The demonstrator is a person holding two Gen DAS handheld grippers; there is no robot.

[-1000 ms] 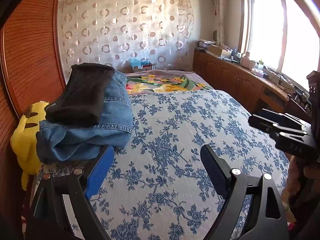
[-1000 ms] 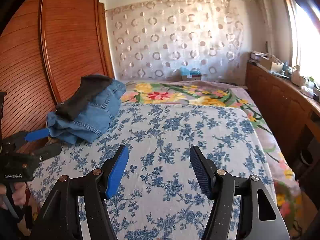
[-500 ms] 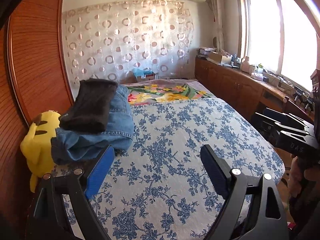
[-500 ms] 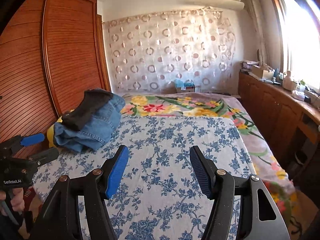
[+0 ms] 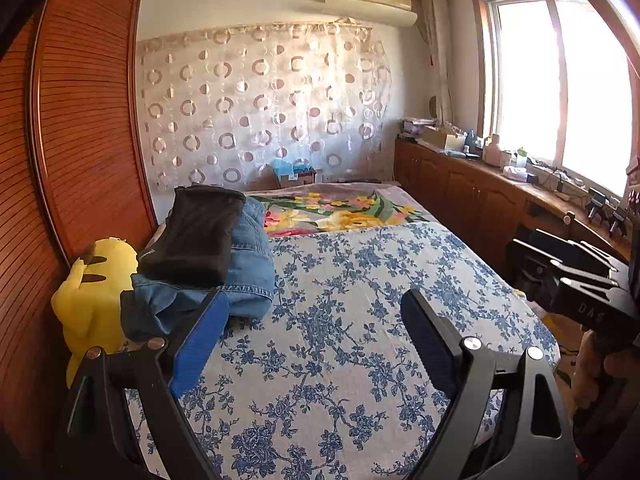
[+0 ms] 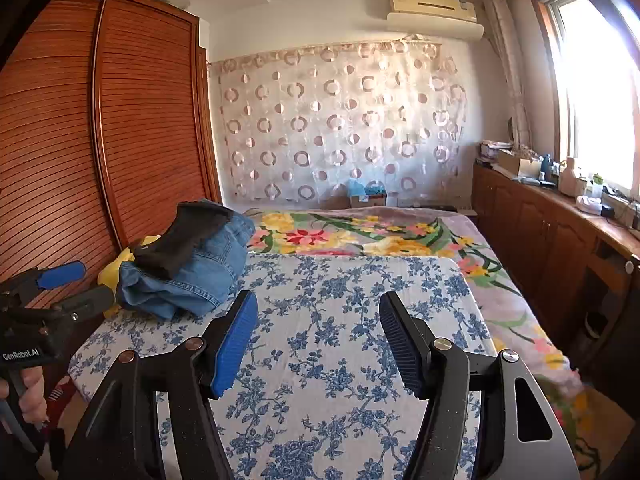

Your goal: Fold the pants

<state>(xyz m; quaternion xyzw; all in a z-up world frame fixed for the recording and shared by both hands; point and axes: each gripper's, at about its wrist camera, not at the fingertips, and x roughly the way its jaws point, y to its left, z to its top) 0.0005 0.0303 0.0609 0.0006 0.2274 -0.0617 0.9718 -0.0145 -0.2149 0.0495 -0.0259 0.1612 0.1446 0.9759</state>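
At the left edge of the left wrist view a yellow plush toy point(image 5: 94, 300) leans against the slatted wooden wardrobe point(image 5: 80, 128). Just right of it, centre-left in frame, sit the task's garments: a folded black pair of pants point(image 5: 196, 236) stacked on rumpled blue denim jeans point(image 5: 248, 276), both on the bed's blue-and-white floral bedspread point(image 5: 340, 340). The left gripper point(image 5: 314, 344), low in the frame, hangs above the spread with its fingers wide apart and nothing between them. In the right wrist view the right gripper point(image 6: 318, 340), lower centre, is likewise spread and empty, well apart from the pile at centre-left. At far right, a wooden cabinet run point(image 6: 560, 240) lines the bright window wall.

The step in hand looks like reaching for the next garment. (The jeans appear only loosely bundled.) Done well, the black pair would be lifted off first, then the denim pinched at the waistband by both grippers and drawn onto the open spread before folding.
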